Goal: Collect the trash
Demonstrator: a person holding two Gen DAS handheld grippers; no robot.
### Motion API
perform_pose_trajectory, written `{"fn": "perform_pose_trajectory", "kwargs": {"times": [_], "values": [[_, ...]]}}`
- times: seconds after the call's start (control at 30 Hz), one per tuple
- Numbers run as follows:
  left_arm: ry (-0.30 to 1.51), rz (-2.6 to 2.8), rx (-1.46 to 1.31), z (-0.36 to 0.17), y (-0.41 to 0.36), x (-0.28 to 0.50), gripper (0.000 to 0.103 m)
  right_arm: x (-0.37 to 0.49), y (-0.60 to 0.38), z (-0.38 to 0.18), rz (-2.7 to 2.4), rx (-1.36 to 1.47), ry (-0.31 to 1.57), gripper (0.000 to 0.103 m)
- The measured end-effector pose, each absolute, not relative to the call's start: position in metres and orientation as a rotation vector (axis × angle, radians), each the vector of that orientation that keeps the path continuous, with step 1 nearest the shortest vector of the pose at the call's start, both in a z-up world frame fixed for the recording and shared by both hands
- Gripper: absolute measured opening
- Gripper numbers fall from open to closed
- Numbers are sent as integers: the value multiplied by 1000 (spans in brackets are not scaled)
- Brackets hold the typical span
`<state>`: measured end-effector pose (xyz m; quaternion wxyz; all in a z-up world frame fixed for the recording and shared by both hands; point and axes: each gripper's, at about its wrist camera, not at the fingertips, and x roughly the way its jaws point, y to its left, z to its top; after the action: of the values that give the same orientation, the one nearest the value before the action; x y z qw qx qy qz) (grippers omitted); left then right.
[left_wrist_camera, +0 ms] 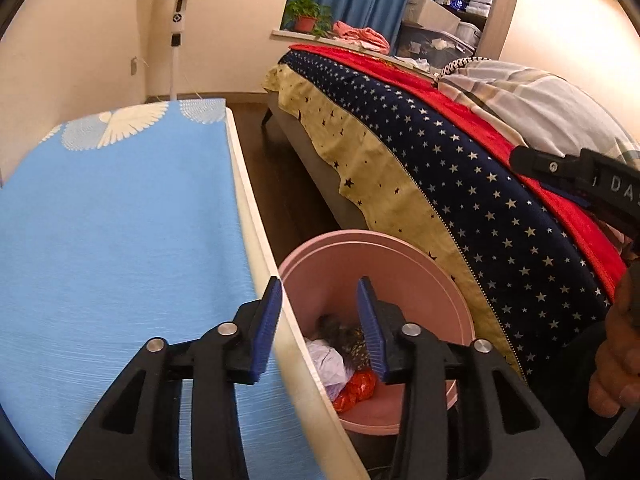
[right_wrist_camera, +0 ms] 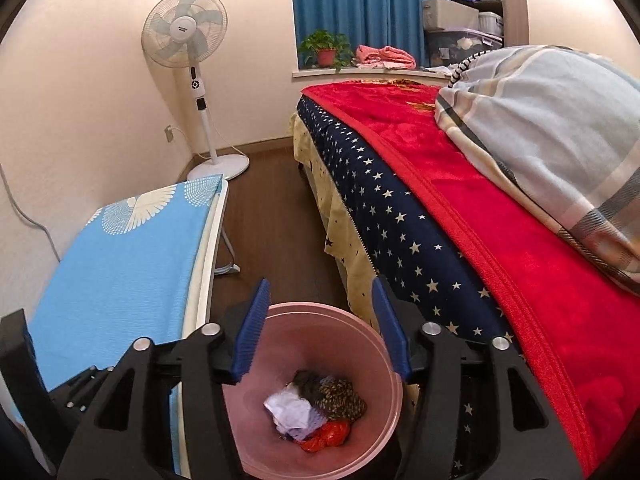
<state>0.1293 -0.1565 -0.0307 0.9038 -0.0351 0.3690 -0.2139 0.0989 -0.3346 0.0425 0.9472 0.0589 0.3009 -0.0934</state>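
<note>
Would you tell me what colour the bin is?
The bin is pink, clearest in the right wrist view.

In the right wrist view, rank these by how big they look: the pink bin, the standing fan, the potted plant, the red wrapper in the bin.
1. Pink bin, though it sits nearest the camera, which inflates it.
2. Standing fan.
3. Potted plant and red wrapper look alike; not ranked.

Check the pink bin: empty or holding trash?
Holding trash. The pink bin has crumpled white paper, a red wrapper and a dark speckled piece at its bottom.
</note>
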Motion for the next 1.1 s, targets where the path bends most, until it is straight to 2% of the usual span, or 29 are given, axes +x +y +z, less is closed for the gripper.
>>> {"fn": "perform_pose_trajectory", "kwargs": {"times": [0.03,0.17,0.27,0.3,0.5,0.77,1.1], "values": [[752,-435,-69,-27,-154,128,50,96,-333,44,-191,117,603,64],[703,-399,-63,-8,-139,117,62,86,-326,49,-188,97,578,82],[651,-364,-59,11,-122,104,71,78,-316,49,-176,92,584,88],[635,-353,-60,17,-117,100,76,77,-313,49,-170,89,587,89],[557,-276,-24,43,-86,59,91,53,-282,46,-117,87,595,96],[539,-160,-36,49,-30,1,91,5,-230,32,-88,80,581,98],[584,-13,-64,21,11,-26,91,-24,-175,13,-41,19,594,98]]}}
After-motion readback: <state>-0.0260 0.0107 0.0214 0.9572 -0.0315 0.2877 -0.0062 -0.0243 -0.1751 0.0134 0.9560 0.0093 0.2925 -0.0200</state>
